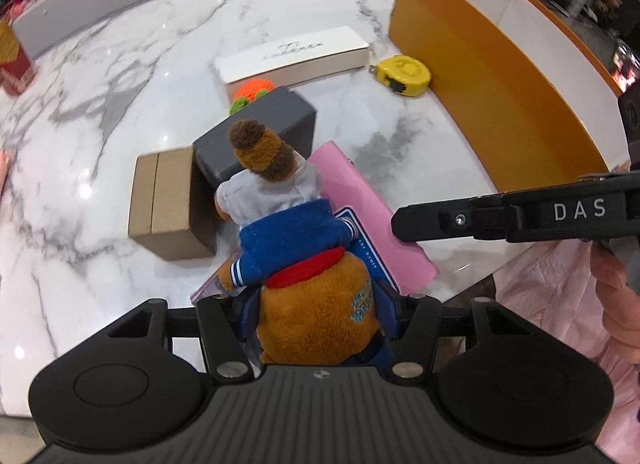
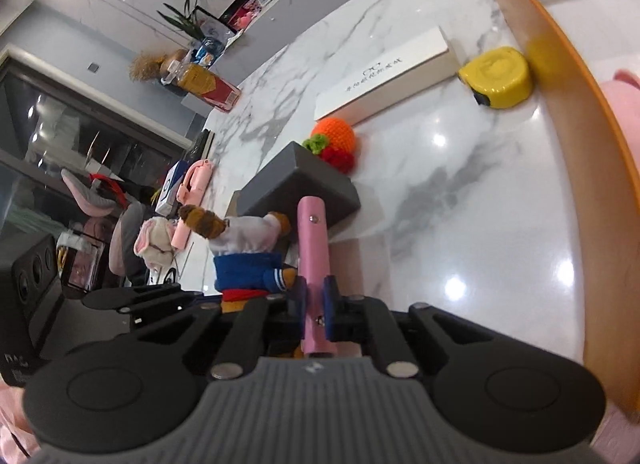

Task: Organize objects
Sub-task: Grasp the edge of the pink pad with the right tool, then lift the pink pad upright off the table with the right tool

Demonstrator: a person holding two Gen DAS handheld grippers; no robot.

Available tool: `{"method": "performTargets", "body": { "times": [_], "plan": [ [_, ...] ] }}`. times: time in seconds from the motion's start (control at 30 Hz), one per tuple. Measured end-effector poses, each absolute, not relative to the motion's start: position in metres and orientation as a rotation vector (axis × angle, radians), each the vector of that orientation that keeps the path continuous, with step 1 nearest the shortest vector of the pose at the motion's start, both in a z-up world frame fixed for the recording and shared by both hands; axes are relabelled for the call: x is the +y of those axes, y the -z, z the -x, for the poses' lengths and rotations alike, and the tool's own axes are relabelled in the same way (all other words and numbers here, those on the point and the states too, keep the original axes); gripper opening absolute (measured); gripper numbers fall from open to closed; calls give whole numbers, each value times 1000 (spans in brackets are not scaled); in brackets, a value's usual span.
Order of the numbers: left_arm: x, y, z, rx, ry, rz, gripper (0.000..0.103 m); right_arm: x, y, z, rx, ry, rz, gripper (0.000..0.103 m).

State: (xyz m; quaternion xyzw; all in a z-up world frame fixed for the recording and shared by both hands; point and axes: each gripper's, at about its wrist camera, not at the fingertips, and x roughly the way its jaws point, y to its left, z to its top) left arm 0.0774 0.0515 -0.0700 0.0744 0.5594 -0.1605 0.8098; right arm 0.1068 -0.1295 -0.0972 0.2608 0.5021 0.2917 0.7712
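Note:
A brown plush toy (image 1: 296,232) in a blue jacket, red scarf and white clothes lies pointing away from me, and my left gripper (image 1: 318,306) is shut on its brown end. The same plush toy (image 2: 248,252) shows in the right wrist view, just left of a flat pink case (image 2: 314,248) seen edge-on. My right gripper (image 2: 316,304) is shut on the near edge of that case, its blue pads pressing both sides. In the left wrist view the pink case (image 1: 352,200) lies slanted beside the toy, with the right gripper's black finger (image 1: 480,220) reaching in from the right.
An open orange box (image 1: 500,84) with white inner walls stands at the right, with a yellow tape measure (image 1: 402,72) beside it. Beyond the toy are a grey box (image 1: 256,132), a cardboard box (image 1: 168,204), a long white box (image 1: 292,56) and crocheted fruit (image 2: 334,136).

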Motion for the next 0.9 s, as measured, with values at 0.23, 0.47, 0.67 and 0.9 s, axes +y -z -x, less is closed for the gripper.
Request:
{"method": "performTargets", "body": {
  "times": [0.23, 0.47, 0.67, 0.9],
  "plan": [
    [18, 79, -83, 1222, 449, -161, 64, -133, 84, -86, 1089, -655, -516, 0],
    [37, 75, -80, 1197, 302, -227, 64, -130, 84, -85, 1047, -616, -312, 15],
    [68, 61, -76, 1159, 243, -173, 65, -102, 89, -88, 988, -556, -109, 47],
    [80, 57, -81, 1163, 249, -137, 65, -83, 102, -106, 1020, -506, -46, 61]
  ]
}}
